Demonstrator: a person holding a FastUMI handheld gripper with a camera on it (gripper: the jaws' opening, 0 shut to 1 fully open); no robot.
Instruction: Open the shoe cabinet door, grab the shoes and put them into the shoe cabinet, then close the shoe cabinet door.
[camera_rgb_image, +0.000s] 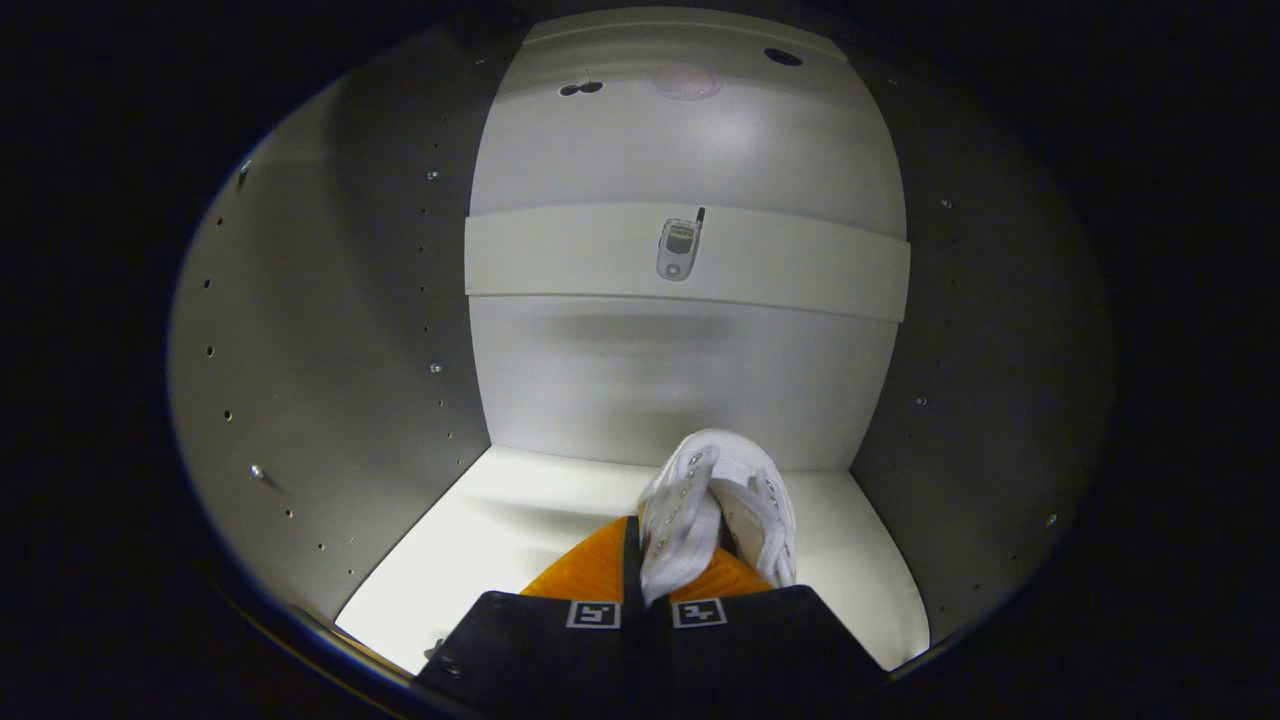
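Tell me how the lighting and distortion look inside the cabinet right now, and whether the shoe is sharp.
Gripper view: fisheye bends the cabinet walls and the back rail outward; the floor glares bright white, the side walls fall into grey shade, a soft shadow lies under the rail; the shoe, pinched in the gripper, is in focus.

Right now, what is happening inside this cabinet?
A hand-held gripper is reaching into the open shoe cabinet with white shoes pinched between its two fingers. The shoes hang just above the cabinet's pale bottom shelf, near the middle, and whether they touch it cannot be told. The fingers are closed on the shoes, so they are not released yet. A crosspiece runs across the back panel higher up.
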